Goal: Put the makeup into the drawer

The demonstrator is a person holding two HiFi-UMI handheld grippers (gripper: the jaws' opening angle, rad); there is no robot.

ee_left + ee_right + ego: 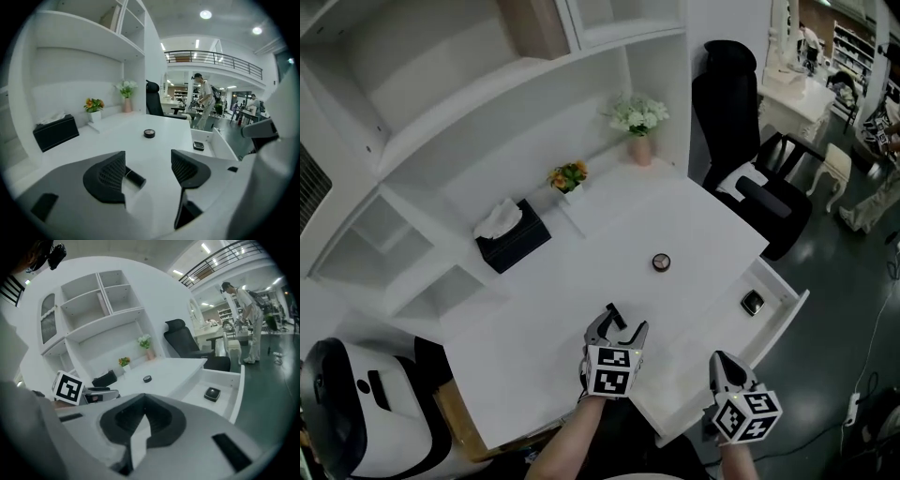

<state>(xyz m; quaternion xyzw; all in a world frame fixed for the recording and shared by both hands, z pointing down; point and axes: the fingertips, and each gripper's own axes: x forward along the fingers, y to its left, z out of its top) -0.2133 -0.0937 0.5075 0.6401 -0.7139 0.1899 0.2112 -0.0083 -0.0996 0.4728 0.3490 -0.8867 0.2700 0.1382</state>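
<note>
A small round makeup compact (661, 262) (149, 133) (147, 378) lies on the white desk (581, 281), ahead of both grippers. The drawer (789, 311) (236, 389) at the desk's right side stands pulled out, with a black square compact (753, 302) (198, 146) (212, 393) inside. My left gripper (620, 330) (148, 164) hovers over the desk's near part, jaws open and empty. A short black tube (135, 178) lies on the desk just past its left jaw. My right gripper (719, 361) (143, 411) is near the desk's front edge by the drawer, jaws together and holding nothing.
A black tissue box (514, 236) and two flower pots (570, 178) (639, 124) stand along the back under white shelves. A black office chair (741, 141) is right of the desk. A white headset-like device (356, 403) sits lower left. A person (202, 101) walks far behind.
</note>
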